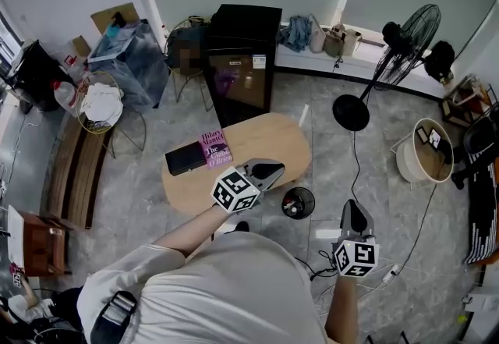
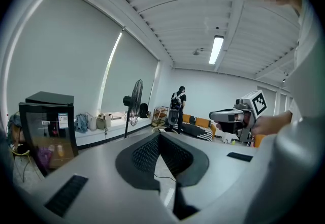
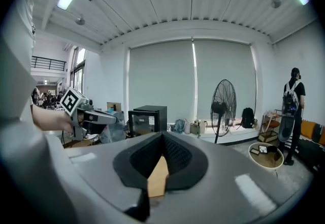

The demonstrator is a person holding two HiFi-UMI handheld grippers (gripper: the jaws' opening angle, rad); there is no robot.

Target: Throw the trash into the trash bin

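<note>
table [image 1: 269, 140] tan | book [image 1: 216, 147] pink | bin [image 1: 284, 200] black | fan [image 1: 409, 34] black

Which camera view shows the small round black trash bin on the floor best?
The head view: the small round black trash bin is seen whole from above, on the floor beside the oval wooden table. Neither gripper view shows it.

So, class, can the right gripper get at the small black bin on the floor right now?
Probably yes: the bin stands on the floor near the right gripper, with nothing between them; its jaws are shut.
</note>
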